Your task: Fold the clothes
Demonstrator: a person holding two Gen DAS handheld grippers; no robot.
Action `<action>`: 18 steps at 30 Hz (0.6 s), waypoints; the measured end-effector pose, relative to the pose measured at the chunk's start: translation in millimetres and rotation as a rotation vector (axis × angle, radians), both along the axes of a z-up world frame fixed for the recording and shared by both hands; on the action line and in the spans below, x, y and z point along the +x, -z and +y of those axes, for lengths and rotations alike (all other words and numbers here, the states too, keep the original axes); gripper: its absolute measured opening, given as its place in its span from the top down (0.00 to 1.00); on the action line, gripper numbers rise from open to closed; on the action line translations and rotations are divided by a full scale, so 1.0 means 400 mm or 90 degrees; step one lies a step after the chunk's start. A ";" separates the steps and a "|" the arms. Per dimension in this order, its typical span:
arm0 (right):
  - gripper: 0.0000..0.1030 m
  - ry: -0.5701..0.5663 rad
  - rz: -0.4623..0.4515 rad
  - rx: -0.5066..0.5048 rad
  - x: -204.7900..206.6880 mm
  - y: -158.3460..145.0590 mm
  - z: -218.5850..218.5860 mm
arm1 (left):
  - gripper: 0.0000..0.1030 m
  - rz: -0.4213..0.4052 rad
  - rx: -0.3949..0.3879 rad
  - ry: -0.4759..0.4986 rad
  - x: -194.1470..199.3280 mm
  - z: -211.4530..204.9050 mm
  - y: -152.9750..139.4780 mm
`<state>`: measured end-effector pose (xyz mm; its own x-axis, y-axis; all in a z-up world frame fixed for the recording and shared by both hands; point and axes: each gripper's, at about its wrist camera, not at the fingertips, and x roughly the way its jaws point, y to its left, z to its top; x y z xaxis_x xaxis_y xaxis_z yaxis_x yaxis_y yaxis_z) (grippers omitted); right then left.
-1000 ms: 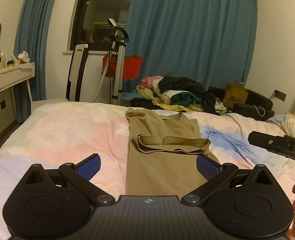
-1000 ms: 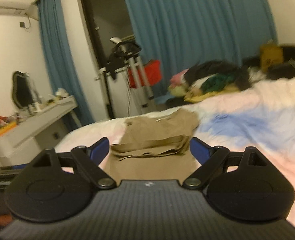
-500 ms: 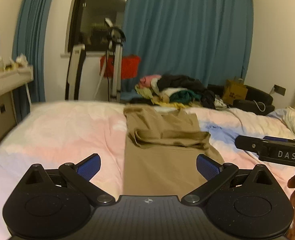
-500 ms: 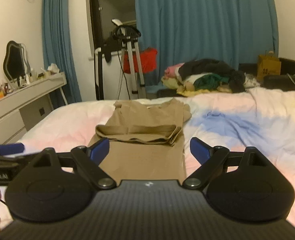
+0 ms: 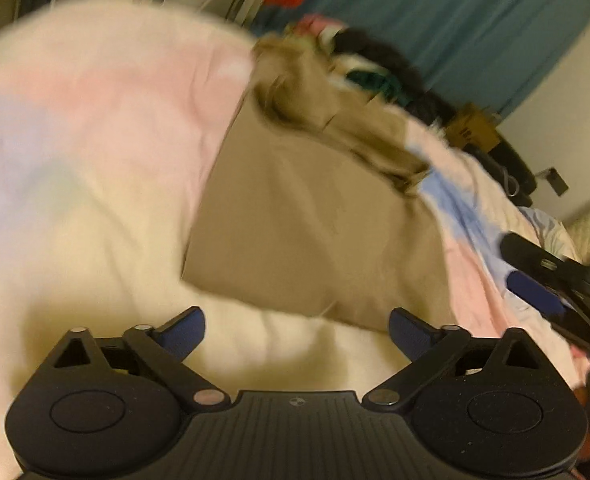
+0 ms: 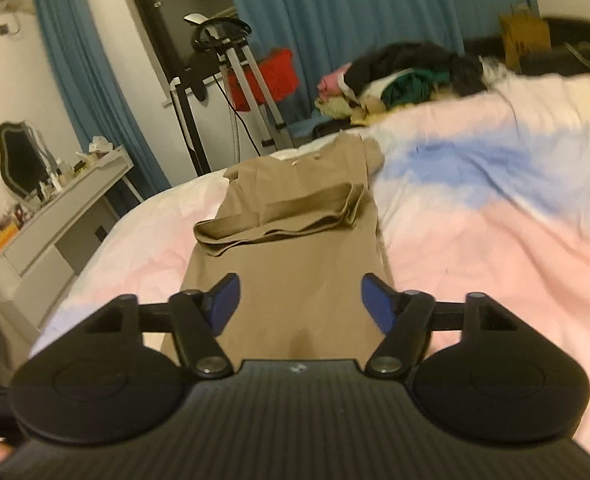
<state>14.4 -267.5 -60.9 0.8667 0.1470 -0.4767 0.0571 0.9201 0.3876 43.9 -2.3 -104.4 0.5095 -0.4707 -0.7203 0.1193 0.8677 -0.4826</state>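
Tan garment (image 6: 295, 240) lies lengthwise on the bed (image 6: 495, 248), far end already doubled back into a bunched band across the middle. Near part is flat and smooth, which fits one fold done with the near end left to bring over.

Right gripper (image 6: 298, 300) sits low over the near end of the cloth, pointing along its length. Its jaws have just been closing but stand partly spread, cloth under and between them, pads not pinching anything I can see. Looks like it's lining up on the near edge.

Left gripper (image 5: 297, 326) is tilted steeply down at the near left corner of the garment (image 5: 315, 220). Its jaws have just been closing a touch, yet are spread wide, with nothing between them but bedsheet and the cloth's edge just ahead. View is motion-blurred, so exact contact is unclear. The right gripper (image 5: 535, 284) shows at the frame's right edge, beside the cloth's other side.

My read: both tools are going for the near corners, one per side, so the end lifts evenly.

Unfolded clothes pile (image 6: 407, 80) waits past the far end of the bed.
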 end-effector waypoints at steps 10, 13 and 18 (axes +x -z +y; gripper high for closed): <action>0.28 -0.057 0.101 0.311 0.027 0.087 -0.027 | 0.24 0.021 -0.100 -0.079 0.074 0.042 0.065; 0.28 -0.066 0.158 0.410 0.044 0.134 -0.025 | 0.44 0.028 -0.133 -0.123 0.088 0.057 0.068; 0.29 -0.022 0.217 0.455 0.064 0.204 -0.027 | 0.75 0.052 -0.192 -0.181 0.101 0.098 0.093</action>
